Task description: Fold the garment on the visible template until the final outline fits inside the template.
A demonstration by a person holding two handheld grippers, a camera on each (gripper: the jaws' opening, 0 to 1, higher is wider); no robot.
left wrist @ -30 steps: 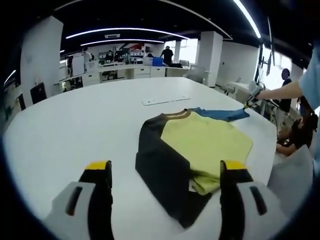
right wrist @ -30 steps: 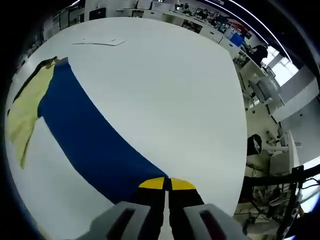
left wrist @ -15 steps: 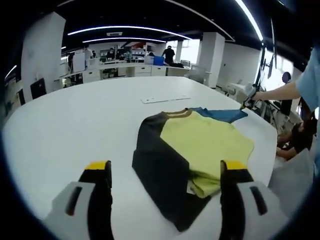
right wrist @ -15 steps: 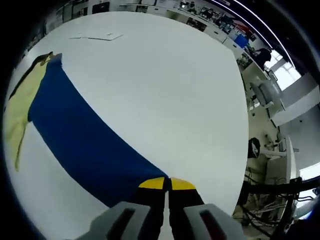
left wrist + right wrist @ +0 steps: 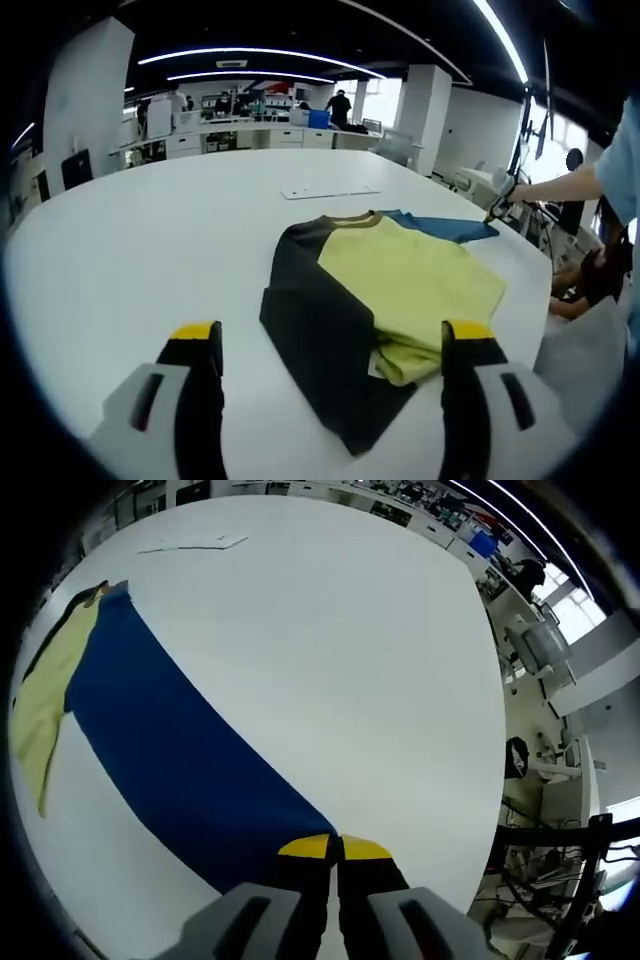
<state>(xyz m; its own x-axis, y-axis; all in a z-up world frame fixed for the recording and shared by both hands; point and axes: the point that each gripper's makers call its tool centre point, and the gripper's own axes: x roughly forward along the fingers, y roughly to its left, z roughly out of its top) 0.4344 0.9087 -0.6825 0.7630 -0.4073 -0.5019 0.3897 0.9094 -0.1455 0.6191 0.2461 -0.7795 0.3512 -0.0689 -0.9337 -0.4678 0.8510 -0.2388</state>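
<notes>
Garment (image 5: 390, 290): yellow body, dark sleeve, blue sleeve (image 5: 180, 760). Lies on white table (image 5: 150, 260), nearer its far-right edge in left gripper view; body part-folded, dark sleeve toward the near edge, blue sleeve stretched out toward the right edge.

Right gripper (image 5: 335, 848): jaws together, clamped on the blue sleeve's cuff end. Seen at a distance in left gripper view, at the table's right edge.

Left gripper (image 5: 330, 335): jaws apart, holding nothing, hovering short of the garment's near side.

Template: cannot tell its outline; a flat white sheet (image 5: 330, 192) lies toward the far edge, apart from the garment.

Risks (judgement): sleeve pulled taut w/ nothing pinning the body, so a further tug may drag the whole garment toward the right edge or undo the fold; thin grip at cuff may slip.

Vs earlier frames: right gripper's clamp unchanged. Garment sits slightly further left in left gripper view; prob. camera shift, cannot tell for sure.
</notes>
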